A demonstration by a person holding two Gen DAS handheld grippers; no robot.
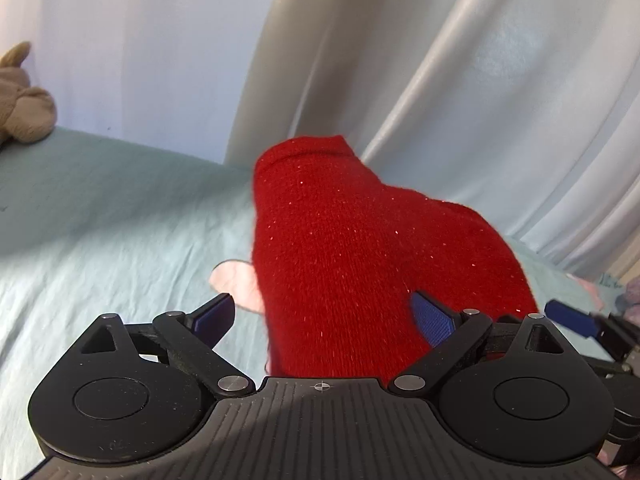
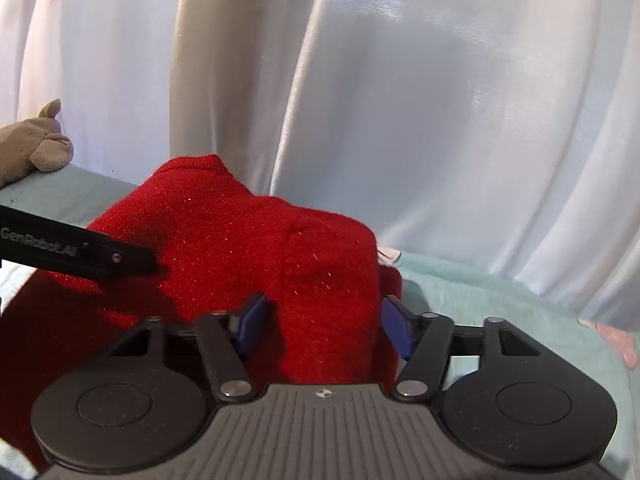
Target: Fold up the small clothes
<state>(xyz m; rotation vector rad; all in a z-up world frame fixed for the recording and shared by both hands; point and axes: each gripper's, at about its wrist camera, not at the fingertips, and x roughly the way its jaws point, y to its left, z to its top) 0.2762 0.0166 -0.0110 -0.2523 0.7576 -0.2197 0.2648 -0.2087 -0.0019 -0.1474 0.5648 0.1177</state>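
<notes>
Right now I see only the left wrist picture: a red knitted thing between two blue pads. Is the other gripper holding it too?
Observer: No. In the right wrist view the right gripper stands open, with a raised fold of the red knit garment between its blue pads.
Operator: Is the garment wider than it looks to me?
Observer: Yes. In that view it spreads on towards the lower left corner.
Operator: Can you see my gripper from there?
Observer: Only one black finger of the left gripper, lettered GenRobot.AI. It crosses in front of the garment's left part; I cannot tell whether it touches.
</notes>
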